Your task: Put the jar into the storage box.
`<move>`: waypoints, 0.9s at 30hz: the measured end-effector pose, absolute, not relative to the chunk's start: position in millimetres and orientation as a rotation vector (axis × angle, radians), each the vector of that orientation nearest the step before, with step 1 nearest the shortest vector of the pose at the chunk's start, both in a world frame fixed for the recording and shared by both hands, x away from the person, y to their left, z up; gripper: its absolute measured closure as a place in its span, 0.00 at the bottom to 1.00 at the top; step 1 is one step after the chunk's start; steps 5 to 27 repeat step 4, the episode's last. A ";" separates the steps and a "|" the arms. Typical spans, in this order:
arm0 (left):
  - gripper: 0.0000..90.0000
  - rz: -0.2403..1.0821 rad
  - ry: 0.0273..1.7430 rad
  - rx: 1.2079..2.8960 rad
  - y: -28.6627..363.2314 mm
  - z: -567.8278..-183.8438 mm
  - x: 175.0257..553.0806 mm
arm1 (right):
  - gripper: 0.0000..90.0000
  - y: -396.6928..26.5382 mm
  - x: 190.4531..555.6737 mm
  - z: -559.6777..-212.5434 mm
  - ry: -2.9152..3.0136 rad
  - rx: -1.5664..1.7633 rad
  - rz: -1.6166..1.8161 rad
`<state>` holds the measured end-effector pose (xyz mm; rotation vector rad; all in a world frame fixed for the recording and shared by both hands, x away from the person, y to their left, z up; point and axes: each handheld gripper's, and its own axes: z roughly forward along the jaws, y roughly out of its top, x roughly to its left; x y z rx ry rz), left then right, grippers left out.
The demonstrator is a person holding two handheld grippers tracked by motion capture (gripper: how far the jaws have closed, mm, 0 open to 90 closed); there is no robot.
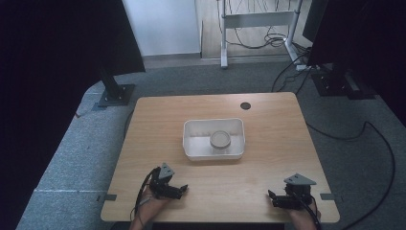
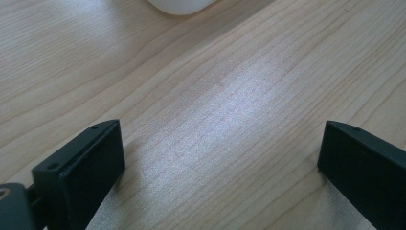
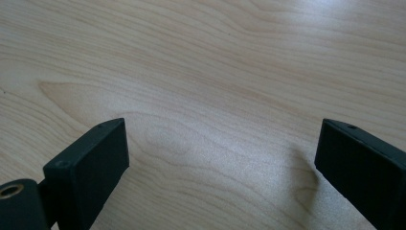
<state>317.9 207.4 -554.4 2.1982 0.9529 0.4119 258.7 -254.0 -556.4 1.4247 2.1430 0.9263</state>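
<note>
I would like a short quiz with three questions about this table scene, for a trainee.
1. True or false: the round grey lidded container stands inside the white rectangular plastic tub.
2. Which state fits the left gripper and the right gripper? A: both open, holding nothing. B: both shut on the tub. C: one open, one shut.
3. Fill in: the small dark round hole in the light wooden table lies on the ____ side of the tub, seen from the person.

Key: 1 true. 2 A; the jaws stand wide apart over bare wood. 3 far.
</note>
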 end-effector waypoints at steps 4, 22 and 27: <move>0.02 0.412 0.952 2.199 207.5 -554.4 318.0 | 0.04 -254.2 258.8 -558.7 2.153 1.427 0.919; 0.02 0.412 0.952 2.199 207.5 -554.4 318.0 | 0.04 -254.2 258.8 -558.7 2.153 1.427 0.919; 0.02 0.412 0.952 2.199 207.5 -554.4 318.0 | 0.04 -254.2 258.8 -558.7 2.153 1.427 0.919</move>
